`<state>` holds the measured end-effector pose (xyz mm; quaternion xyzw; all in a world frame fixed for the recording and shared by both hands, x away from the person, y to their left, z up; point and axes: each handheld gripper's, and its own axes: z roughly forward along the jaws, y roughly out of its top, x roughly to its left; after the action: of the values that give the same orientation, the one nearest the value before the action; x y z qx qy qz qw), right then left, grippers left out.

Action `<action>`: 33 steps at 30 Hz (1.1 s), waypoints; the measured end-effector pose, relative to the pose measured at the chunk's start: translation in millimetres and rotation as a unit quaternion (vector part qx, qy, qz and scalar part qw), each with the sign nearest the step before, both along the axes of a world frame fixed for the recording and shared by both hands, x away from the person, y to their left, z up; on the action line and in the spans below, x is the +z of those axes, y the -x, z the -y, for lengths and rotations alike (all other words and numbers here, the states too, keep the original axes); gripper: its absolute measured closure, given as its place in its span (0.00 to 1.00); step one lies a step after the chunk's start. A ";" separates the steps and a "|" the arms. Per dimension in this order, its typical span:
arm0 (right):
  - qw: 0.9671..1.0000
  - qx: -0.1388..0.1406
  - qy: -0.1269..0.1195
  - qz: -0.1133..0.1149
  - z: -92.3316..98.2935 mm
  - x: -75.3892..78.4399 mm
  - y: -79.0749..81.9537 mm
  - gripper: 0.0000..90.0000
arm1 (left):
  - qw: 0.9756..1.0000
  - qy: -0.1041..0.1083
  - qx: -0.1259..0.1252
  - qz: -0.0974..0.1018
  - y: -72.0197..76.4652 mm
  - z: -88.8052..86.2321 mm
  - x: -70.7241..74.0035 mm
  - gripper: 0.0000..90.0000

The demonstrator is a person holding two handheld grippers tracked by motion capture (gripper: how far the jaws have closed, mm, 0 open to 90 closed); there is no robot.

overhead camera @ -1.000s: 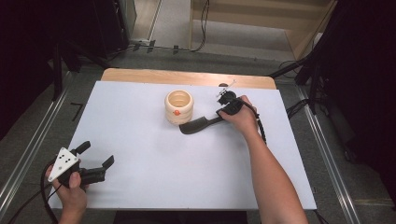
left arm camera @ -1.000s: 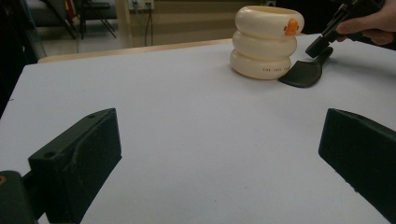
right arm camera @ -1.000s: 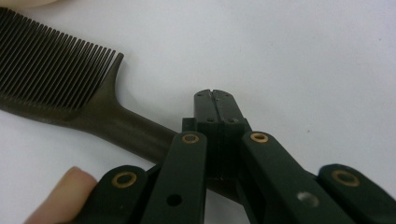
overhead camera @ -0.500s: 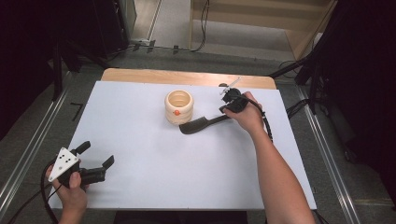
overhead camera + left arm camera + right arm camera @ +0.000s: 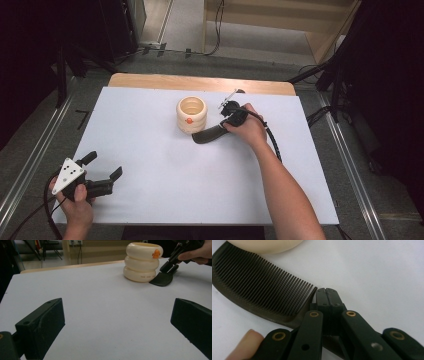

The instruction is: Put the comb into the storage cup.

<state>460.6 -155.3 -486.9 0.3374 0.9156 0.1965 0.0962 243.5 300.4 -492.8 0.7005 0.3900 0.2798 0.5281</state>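
Black comb (image 5: 259,287) teeth clear in right gripper view, right hand-held gripper (image 5: 327,296) clamped on it; left hand-held gripper (image 5: 102,172) wide.

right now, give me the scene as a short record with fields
surface: white table top
comb: black comb, lying flat on the table, its far end beside the cup's base
cup: cream ringed cup with an orange mark, upright, open at the top
right gripper: right gripper, jaws closed together at the comb's near end
left gripper: left gripper, jaws wide apart with nothing between them, low over the near left of the table
contact between comb and cup: cannot tell, they are close
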 end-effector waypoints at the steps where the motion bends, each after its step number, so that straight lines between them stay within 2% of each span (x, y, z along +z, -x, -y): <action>1: 1.000 0.001 -0.002 0.000 0.3 -0.9 -0.1 0.98 | 1.000 0.000 0.000 0.000 0.0 -0.1 0.0 0.00; 4: 1.000 -0.003 -0.011 -0.006 3.9 -1.0 0.2 0.98 | 1.000 0.001 0.000 0.000 -0.1 -0.2 0.1 0.00; 7: 1.000 0.005 -0.016 0.002 7.0 0.2 3.5 0.98 | 1.000 0.000 -0.001 0.000 -0.2 0.0 0.0 0.00; 14: 1.000 0.017 -0.017 0.001 12.3 3.3 12.6 0.98 | 1.000 -0.001 0.001 -0.001 -0.1 1.0 0.0 0.00; 21: 0.999 0.032 -0.008 -0.011 16.3 5.0 20.1 0.98 | 1.000 -0.003 0.002 -0.002 -0.1 1.4 0.0 0.00; 33: 0.998 0.051 -0.023 -0.016 25.4 6.9 41.1 0.98 | 1.000 -0.003 0.002 -0.002 -0.1 1.5 0.0 0.00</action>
<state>419.4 -180.7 -480.0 0.2955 0.9283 0.2166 0.0642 243.6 298.9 -492.8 0.7017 0.3913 0.2807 0.5250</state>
